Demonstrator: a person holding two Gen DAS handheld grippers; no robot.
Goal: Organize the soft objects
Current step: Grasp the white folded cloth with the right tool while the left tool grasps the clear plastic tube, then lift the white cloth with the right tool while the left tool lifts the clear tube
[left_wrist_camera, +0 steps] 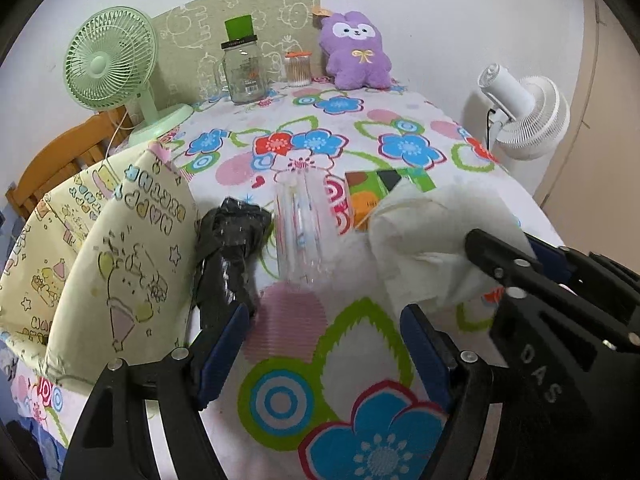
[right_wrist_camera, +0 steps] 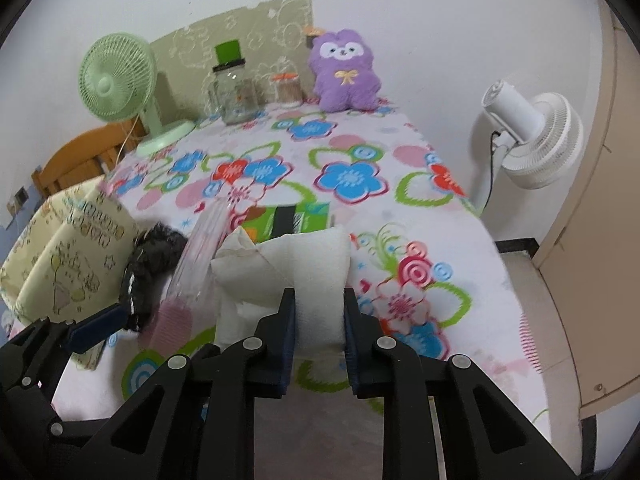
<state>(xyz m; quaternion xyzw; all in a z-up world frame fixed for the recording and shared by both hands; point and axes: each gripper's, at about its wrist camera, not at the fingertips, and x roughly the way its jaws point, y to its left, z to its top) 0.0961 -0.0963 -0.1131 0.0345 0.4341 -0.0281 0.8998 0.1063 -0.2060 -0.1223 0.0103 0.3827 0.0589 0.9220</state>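
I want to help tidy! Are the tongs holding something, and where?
The right tongs pinch the white tissue at its near edge. The left tongs hold nothing.

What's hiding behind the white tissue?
Behind the white tissue shows a green and orange box; the tissue covers its near end, so the rest is unseen.

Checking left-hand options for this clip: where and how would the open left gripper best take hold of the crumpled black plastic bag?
Probably the bunched upper lump of the black plastic bag, coming from above with the left gripper. That part stands thickest; the lower end trails flat beside the yellow fabric bin.
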